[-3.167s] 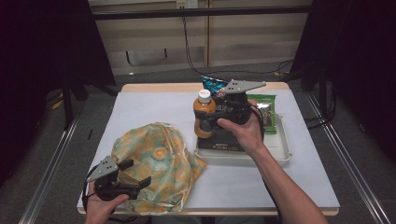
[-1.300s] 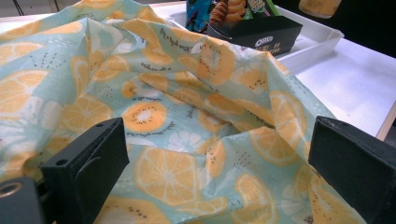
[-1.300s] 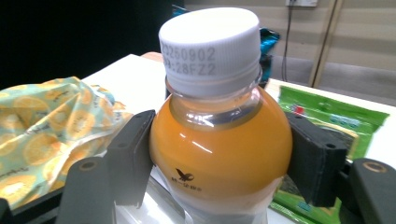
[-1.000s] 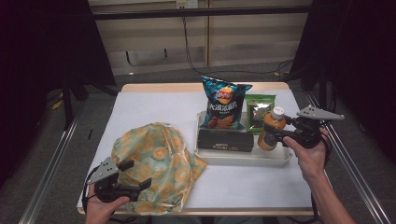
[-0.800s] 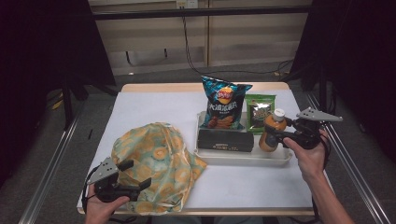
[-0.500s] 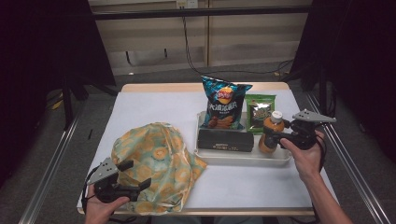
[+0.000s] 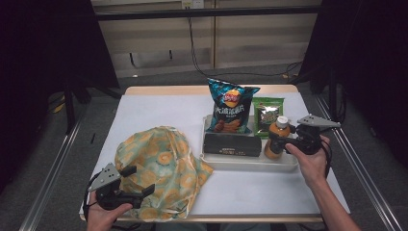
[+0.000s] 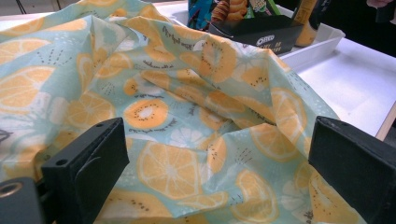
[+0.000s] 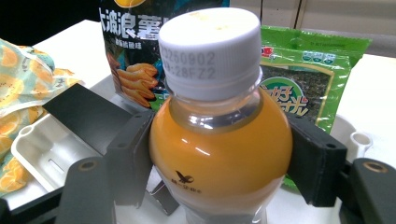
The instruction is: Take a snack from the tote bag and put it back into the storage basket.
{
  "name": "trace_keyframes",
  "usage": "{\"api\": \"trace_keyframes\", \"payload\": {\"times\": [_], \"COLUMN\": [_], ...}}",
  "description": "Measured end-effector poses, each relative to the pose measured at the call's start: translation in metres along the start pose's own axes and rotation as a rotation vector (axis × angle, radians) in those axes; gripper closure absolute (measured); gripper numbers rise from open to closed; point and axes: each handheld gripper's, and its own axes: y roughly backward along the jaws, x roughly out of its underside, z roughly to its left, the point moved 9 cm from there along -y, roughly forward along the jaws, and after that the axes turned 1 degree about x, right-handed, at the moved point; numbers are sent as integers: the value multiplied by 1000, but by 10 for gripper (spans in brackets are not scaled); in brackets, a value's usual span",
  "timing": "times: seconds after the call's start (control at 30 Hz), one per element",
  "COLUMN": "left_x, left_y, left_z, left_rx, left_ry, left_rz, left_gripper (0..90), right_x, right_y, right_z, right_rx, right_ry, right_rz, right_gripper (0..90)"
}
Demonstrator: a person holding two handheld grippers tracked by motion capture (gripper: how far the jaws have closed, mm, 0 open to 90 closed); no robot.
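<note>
While the left gripper rests with its jaws spread wide over the citrus-print cloth, the right gripper pinches the orange juice bottle — upright in the white tray's right end, beside the black box.

Right gripper clamps orange juice bottle upright at right end of white tray; left gripper open over citrus-print cloth bag.
</note>
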Motion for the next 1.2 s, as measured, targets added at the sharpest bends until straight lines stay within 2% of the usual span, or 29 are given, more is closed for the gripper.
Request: {"api": "trace_keyframes", "payload": {"times": [0.17, 0.43, 0.53, 0.9, 1.0, 1.13, 1.2], "left_x": [0, 0, 0, 0, 0, 0, 0], "left_y": [0, 1, 1, 1, 2, 2, 2], "left_z": [0, 0, 0, 1, 1, 1, 1], "left_rx": [1, 0, -4, -4, -7, -11, -9], "left_ry": [-4, -3, -2, -4, 0, 5, 5], "left_rz": [-2, -2, 0, -2, -1, -4, -4], "left_gripper": [43, 43, 43, 43, 43, 43, 43], "right_x": [2, 7, 8, 10, 15, 12, 12], "right_y": [-1, 3, 4, 4, 2, 4, 5], "right_z": [0, 1, 0, 1, 2, 7, 8], "right_rx": [8, -5, -10, -9, -34, -69, -70], "right_ry": [5, 17, 7, 22, 22, 27, 18], "right_rz": [-2, -17, -27, -38, -16, -41, -43], "right_gripper": [307, 303, 302, 295, 232, 103, 79]}}
